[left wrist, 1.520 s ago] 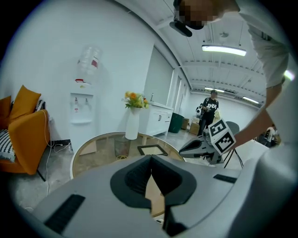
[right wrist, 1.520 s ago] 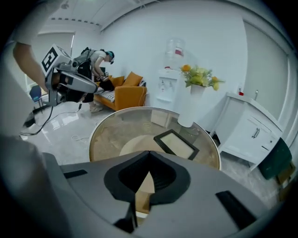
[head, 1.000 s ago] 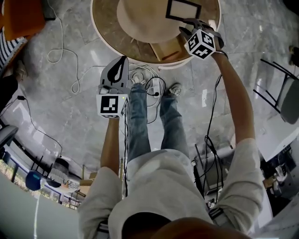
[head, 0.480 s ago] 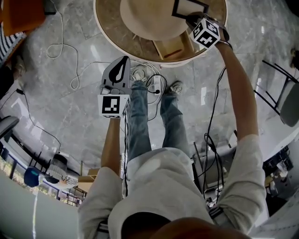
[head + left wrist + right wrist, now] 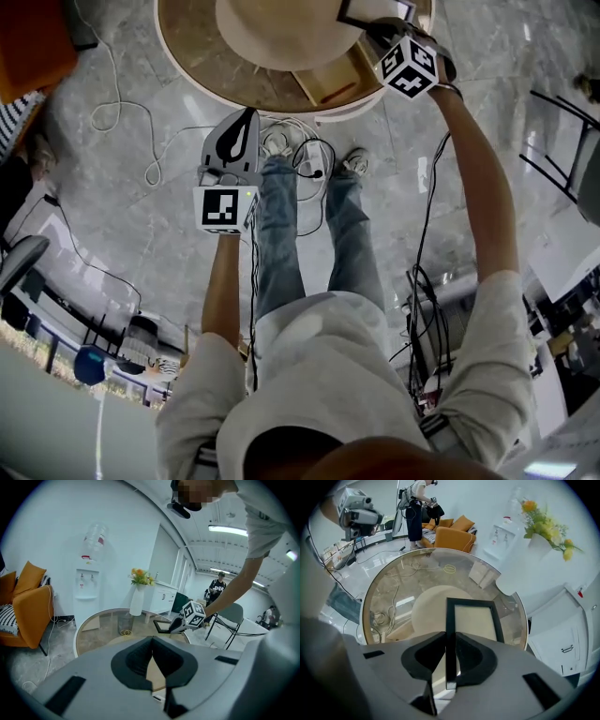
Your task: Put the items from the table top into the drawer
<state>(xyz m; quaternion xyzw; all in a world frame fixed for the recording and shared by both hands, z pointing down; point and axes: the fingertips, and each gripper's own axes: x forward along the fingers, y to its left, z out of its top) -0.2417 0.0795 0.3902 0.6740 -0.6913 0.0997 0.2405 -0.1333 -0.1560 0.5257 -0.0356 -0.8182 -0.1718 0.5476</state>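
A black picture frame (image 5: 476, 620) lies on the round glass table (image 5: 370, 597). My right gripper (image 5: 450, 641) points steeply down at it. Its jaws have just been closing, and they now press on the frame's left edge. In the head view this gripper (image 5: 375, 33) is over the table's near right part, beside the frame (image 5: 349, 17). Below the tabletop an open wooden drawer (image 5: 328, 82) sticks out toward me. My left gripper (image 5: 246, 117) hangs over the floor in front of the table (image 5: 206, 66). Its jaws (image 5: 152, 641) are shut with nothing in them.
A white vase of flowers (image 5: 137, 602) and a small glass (image 5: 125, 623) stand on the table's far side. Cables (image 5: 300, 155) lie on the floor by the person's feet. An orange armchair (image 5: 28, 606) and a water dispenser (image 5: 86, 597) stand at the left wall.
The right gripper has moved further over the table onto the frame's edge. The left gripper keeps nearly the same place in the view.
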